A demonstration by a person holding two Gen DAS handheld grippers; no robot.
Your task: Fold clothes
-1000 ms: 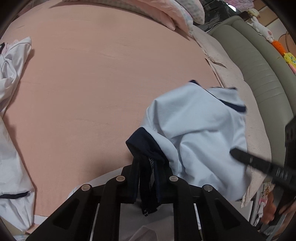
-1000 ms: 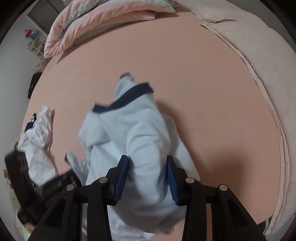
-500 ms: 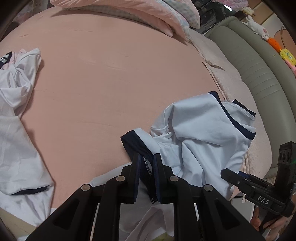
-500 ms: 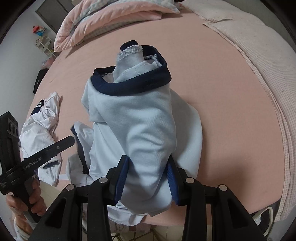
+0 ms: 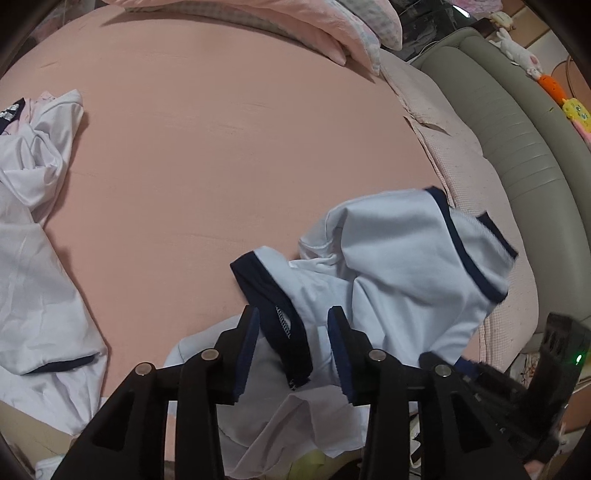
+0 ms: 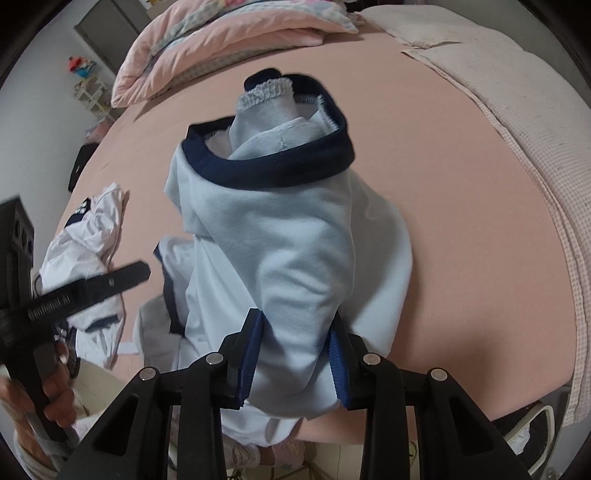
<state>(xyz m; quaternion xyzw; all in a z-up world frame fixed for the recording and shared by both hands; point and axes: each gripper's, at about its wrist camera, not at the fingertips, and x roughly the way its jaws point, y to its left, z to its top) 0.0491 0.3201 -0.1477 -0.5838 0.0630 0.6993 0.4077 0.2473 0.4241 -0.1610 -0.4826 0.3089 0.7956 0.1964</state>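
Observation:
A light-blue shirt with navy trim (image 5: 399, 258) lies crumpled on the pink bed sheet (image 5: 221, 147) near its front edge. My left gripper (image 5: 291, 321) is opening. The shirt's navy hem (image 5: 273, 302) hangs loose between the pads, which do not press on it. My right gripper (image 6: 295, 332) is closing on a thick bunch of the same shirt (image 6: 288, 240), and both blue pads squeeze the cloth. The navy collar (image 6: 269, 166) stands up beyond it. The left gripper's finger (image 6: 96, 286) shows at the left of the right wrist view, held by a hand (image 6: 55, 398).
A white garment with navy trim (image 5: 33, 240) lies crumpled at the bed's left side. A pink quilt and pillows (image 5: 314, 26) are piled at the far end. A grey-green padded sofa (image 5: 517, 122) with plush toys runs along the right. A checked blanket (image 6: 535, 129) covers the bed's right edge.
The left jaws were shut on the navy hem and now stand apart, the hem loose between them. The right gripper has kept its hold, and the shirt has shifted toward the bed's front edge.

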